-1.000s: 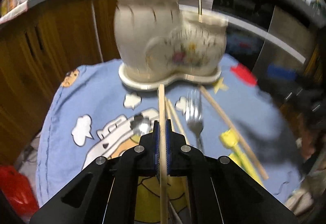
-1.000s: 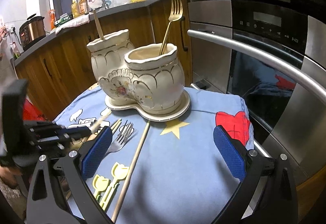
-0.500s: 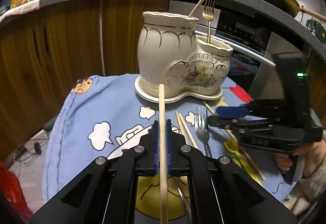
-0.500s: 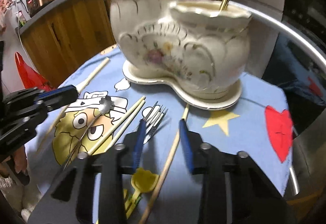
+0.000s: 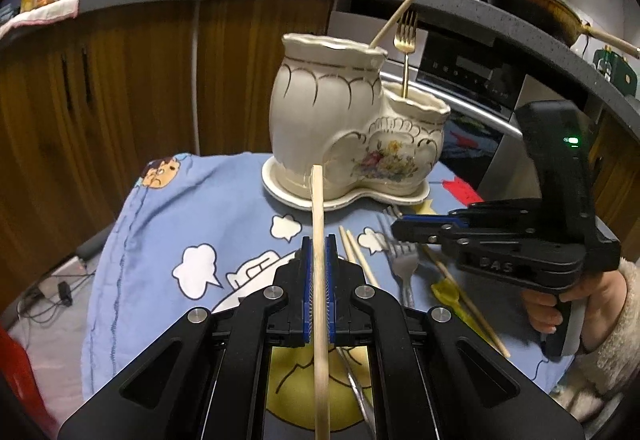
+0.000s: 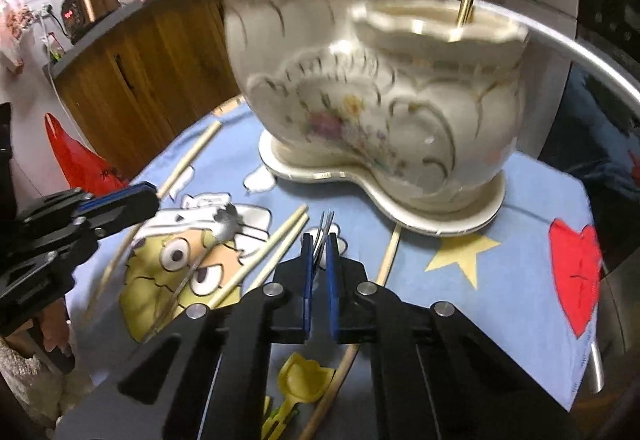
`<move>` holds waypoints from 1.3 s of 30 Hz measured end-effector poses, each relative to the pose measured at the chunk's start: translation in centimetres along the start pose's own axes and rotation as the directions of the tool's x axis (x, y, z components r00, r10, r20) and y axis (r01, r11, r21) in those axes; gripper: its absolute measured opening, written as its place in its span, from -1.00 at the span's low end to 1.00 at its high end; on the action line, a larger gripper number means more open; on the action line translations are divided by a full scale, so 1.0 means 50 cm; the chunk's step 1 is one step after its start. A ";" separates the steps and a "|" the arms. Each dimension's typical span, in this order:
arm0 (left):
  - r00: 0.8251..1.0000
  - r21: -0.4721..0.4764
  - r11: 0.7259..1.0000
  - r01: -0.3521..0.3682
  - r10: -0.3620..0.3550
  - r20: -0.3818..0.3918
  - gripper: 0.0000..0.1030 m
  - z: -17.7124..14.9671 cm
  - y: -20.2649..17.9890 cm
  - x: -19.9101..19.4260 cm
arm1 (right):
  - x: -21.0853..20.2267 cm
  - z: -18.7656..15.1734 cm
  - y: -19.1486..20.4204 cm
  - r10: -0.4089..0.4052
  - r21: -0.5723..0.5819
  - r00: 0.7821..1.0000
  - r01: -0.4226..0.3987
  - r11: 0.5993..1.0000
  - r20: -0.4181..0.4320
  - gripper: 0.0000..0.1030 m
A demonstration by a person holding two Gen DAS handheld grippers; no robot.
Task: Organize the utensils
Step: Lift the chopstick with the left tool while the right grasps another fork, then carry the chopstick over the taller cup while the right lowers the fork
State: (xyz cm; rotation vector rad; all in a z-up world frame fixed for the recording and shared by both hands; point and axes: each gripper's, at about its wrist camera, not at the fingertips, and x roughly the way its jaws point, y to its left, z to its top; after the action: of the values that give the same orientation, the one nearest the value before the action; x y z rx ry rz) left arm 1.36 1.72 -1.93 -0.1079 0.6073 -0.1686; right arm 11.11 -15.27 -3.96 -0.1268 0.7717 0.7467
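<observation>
My left gripper (image 5: 318, 248) is shut on a wooden chopstick (image 5: 319, 224), held above the blue cartoon cloth and pointing at the cream boot-shaped ceramic holder (image 5: 352, 135). The holder has a chopstick in its tall part and a gold fork (image 5: 405, 39) in its low part. My right gripper (image 6: 319, 246) is shut on a silver fork (image 6: 325, 226), whose tines stick out past the fingertips; it also shows low at the right in the left wrist view (image 5: 404, 228). A pair of chopsticks (image 6: 272, 252) lies left of the fork on the cloth.
Another chopstick (image 6: 386, 260), a yellow plastic utensil (image 6: 300, 380) and a metal spoon (image 6: 224, 224) lie on the cloth. Wooden cabinets (image 5: 120, 99) stand behind, an oven with a steel handle (image 6: 580, 51) to the right. A red bag (image 6: 76, 155) sits on the floor at left.
My right gripper has moved in low over the cloth and closed on the silver fork. My left gripper has drawn back and lifted a little with its chopstick.
</observation>
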 end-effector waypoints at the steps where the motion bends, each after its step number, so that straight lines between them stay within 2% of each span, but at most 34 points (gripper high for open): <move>1: 1.000 -0.001 1.000 0.006 -0.006 0.013 -0.88 0.001 0.001 -0.004 | -0.015 0.000 0.004 0.002 -0.010 1.000 -0.002 1.000 0.026 -0.90; 5: 0.997 -0.006 1.000 0.015 -0.014 0.072 -0.88 0.008 0.003 -0.024 | -0.079 -0.001 0.019 0.018 -0.045 0.992 -0.013 0.999 0.126 -0.94; 9: 0.992 -0.013 0.999 0.041 -0.039 0.120 -0.88 0.014 0.003 -0.045 | -0.152 0.010 0.033 0.012 -0.065 0.968 0.004 0.998 0.251 -0.96; 14: 0.986 0.018 0.999 0.046 -0.048 0.161 -0.88 0.024 -0.012 -0.063 | -0.226 0.014 0.033 -0.027 -0.061 0.918 0.056 0.997 0.396 -0.96; 19: 0.977 0.028 0.996 0.080 -0.084 0.195 -0.88 0.048 -0.021 -0.082 | -0.270 0.045 0.017 -0.104 -0.030 0.868 0.136 0.990 0.485 -0.96; 22: 0.970 0.048 0.996 0.075 -0.084 0.226 -0.88 0.073 -0.028 -0.094 | -0.302 0.072 -0.007 -0.143 0.006 0.839 0.164 0.986 0.525 -0.96; 25: 0.957 0.056 0.996 0.076 -0.089 0.277 -0.88 0.118 -0.030 -0.106 | -0.324 0.097 -0.020 -0.193 0.036 0.802 0.210 0.977 0.566 -0.96; 29: 0.923 0.040 0.996 0.080 -0.090 0.374 -0.88 0.199 -0.019 -0.106 | -0.349 0.133 -0.039 -0.262 0.085 0.739 0.269 0.959 0.621 -0.96; 34: 0.896 0.044 0.997 0.061 -0.074 0.437 -0.88 0.300 -0.026 -0.059 | -0.358 0.171 -0.077 -0.339 0.173 0.665 0.305 0.937 0.665 -0.96; 39: 0.881 0.022 0.999 0.030 -0.037 0.473 -0.88 0.369 -0.024 0.013 | -0.331 0.192 -0.104 -0.392 0.212 0.638 0.342 0.915 0.663 -0.96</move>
State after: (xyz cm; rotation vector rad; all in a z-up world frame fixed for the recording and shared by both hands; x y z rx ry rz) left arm 12.35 1.38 12.92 -0.1410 0.1133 -0.1721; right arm 12.24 -24.99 13.31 0.0652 0.0229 0.3168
